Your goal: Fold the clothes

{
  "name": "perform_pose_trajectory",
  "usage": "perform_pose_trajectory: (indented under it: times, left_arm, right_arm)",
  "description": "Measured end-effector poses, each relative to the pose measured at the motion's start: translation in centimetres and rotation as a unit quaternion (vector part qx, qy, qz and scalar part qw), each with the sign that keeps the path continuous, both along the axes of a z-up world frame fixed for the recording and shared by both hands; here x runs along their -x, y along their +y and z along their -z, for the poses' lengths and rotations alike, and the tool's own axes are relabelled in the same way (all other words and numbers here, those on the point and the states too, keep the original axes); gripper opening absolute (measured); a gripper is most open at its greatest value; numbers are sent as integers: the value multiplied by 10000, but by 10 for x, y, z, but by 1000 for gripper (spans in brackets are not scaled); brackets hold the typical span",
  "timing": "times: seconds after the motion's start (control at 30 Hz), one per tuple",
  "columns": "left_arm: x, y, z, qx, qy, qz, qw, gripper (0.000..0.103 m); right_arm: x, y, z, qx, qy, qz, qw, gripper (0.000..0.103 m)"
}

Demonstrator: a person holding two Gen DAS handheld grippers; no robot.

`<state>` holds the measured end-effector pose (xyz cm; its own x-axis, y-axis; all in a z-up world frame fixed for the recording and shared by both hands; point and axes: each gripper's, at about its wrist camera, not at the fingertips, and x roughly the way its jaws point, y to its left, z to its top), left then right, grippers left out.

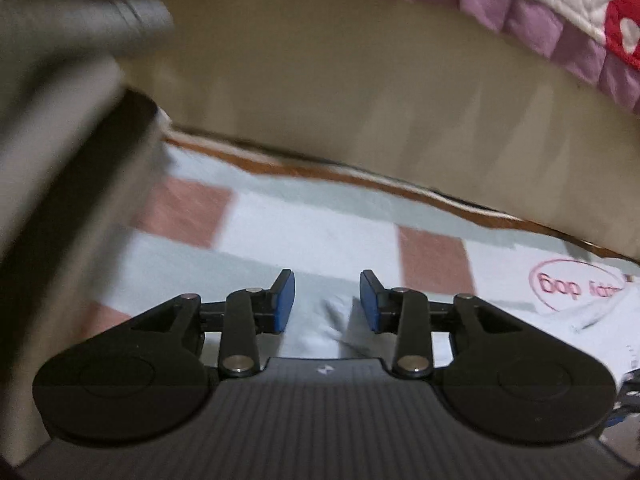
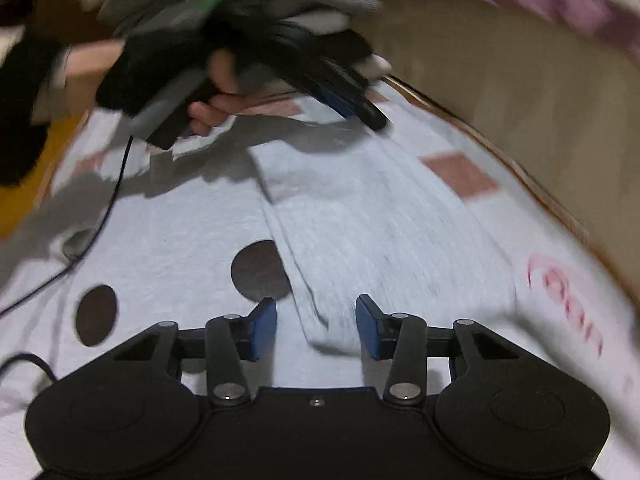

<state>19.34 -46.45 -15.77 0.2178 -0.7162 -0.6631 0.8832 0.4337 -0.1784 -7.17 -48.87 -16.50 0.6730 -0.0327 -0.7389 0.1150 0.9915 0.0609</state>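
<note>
Two handheld grippers work over a pale grey garment (image 2: 360, 216) spread on a checked cloth (image 1: 280, 224) of white, pale blue and pink squares, beside a beige bed base (image 1: 360, 92). The right gripper (image 2: 316, 328) hovers low over the garment, its blue-padded fingers (image 2: 262, 328) apart, with a folded ridge of the grey fabric lying between them but not pinched. Two dark round spots (image 2: 260, 270) mark the fabric just left of that ridge, and pink lettering (image 2: 568, 300) shows on the fabric to the right. In the right wrist view the left gripper (image 2: 360, 108), blurred by motion, is gripped by a person's hand (image 2: 212, 100) at the far end of the garment; a thin black cable (image 2: 116, 196) trails across the cloth below it. In its own view, the left gripper (image 1: 327, 300) has its blue pads (image 1: 285, 300) parted and holding nothing, above the checked cloth. A pink oval logo (image 1: 576, 286) sits on white fabric at the right edge. A purple frilled bedcover (image 1: 540, 20) hangs over the bed base.
</note>
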Motion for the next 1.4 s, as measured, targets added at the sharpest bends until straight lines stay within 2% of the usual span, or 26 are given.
perform_pose_trajectory:
  times: [0.03, 0.13, 0.23, 0.27, 0.33, 0.4, 0.43, 0.47, 0.53, 0.6, 0.67, 0.7, 0.8, 0.93, 0.97, 1.0, 1.03, 1.07, 1.1, 1.13, 1.17, 1.2, 1.27, 1.33, 1.37, 1.4]
  left_arm:
    - [3, 6, -8, 78, -129, -29, 9999, 35]
    - [35, 25, -20, 352, -292, 535, 9975, 38]
    - [67, 44, -31, 624, -449, 1109, 9909, 38]
    - [77, 44, -25, 387, -444, 1260, 9903, 38]
    - [90, 38, -9, -306, -706, 1203, 9898, 34]
    - [94, 32, 9, -1020, -1353, 841, 9819, 32]
    - [91, 32, 16, -1249, -1545, 626, 9781, 33]
    - [82, 37, 16, -1215, -1449, 382, 9812, 36]
    - [62, 52, 13, -1032, -1102, -203, 9883, 36]
    - [40, 72, 7, -739, -692, -704, 9924, 35]
    - [20, 92, 1, -400, -246, -1004, 9938, 40]
    - [12, 97, 2, -348, 26, -971, 9947, 42]
    - [3, 100, 10, -426, 367, -736, 9957, 47]
    - [1, 85, 23, -458, 256, -510, 9973, 50]
    - [1, 82, 24, -416, 201, -440, 9980, 48]
    - [4, 78, 24, -457, 18, -315, 9985, 37]
    - [8, 75, 24, -502, -173, -186, 9984, 18]
    - [11, 71, 23, -547, -364, -57, 9978, 5]
    - [17, 69, 22, -617, -750, -7, 9953, 5]
    - [25, 65, 21, -731, -1254, -52, 9894, 5]
    - [30, 65, 21, -816, -1648, -227, 9827, 0]
    - [36, 64, 20, -897, -2032, -409, 9742, 0]
    - [41, 67, 12, -890, -2079, -774, 9710, 1]
    - [53, 83, -8, -294, -1389, -744, 9871, 5]
    - [63, 89, -15, -106, -1216, -714, 9900, 14]
    - [77, 94, -22, -32, -1144, -668, 9912, 35]
  right_arm:
    - [6, -2, 0, -34, 58, -38, 10000, 48]
    - [20, 2, -2, 144, 176, -245, 9994, 50]
    - [22, 4, -5, 7, 171, -41, 9998, 50]
    - [23, 7, -8, -35, 99, 94, 9999, 51]
    - [22, 11, -13, -111, -119, 297, 9994, 53]
    - [14, 11, -11, -125, -88, 328, 9993, 57]
    - [10, 11, -9, -132, -72, 344, 9993, 59]
    - [6, 12, -8, -139, -57, 360, 9992, 59]
    - [-1, 12, -6, -152, -22, 380, 9992, 60]
    - [1, 15, -2, -159, 51, 307, 9994, 67]
    - [9, 20, 0, -143, 196, 243, 9994, 73]
    - [15, 23, 0, -156, 263, 202, 9993, 78]
    - [39, 29, 2, -195, 282, -41, 9994, 83]
    - [51, 28, 0, -279, 282, 5, 9992, 83]
    - [50, 25, -1, -379, 287, 68, 9988, 83]
    - [50, 23, -2, -466, 300, 117, 9984, 83]
    - [51, 21, -3, -531, 312, 154, 9980, 83]
    - [52, 21, -2, -516, 324, 149, 9980, 83]
    - [54, 21, -2, -502, 335, 145, 9981, 83]
    - [56, 22, -2, -471, 348, 131, 9982, 83]
    - [57, 24, -1, -381, 362, 83, 9986, 83]
    - [59, 26, 0, -291, 376, 34, 9989, 83]
    - [63, 29, 1, -164, 415, -11, 9990, 83]
    - [70, 28, 0, -169, 467, 50, 9988, 83]
    - [76, 26, -1, -180, 500, 113, 9985, 83]
    - [82, 24, -2, -196, 531, 188, 9982, 83]
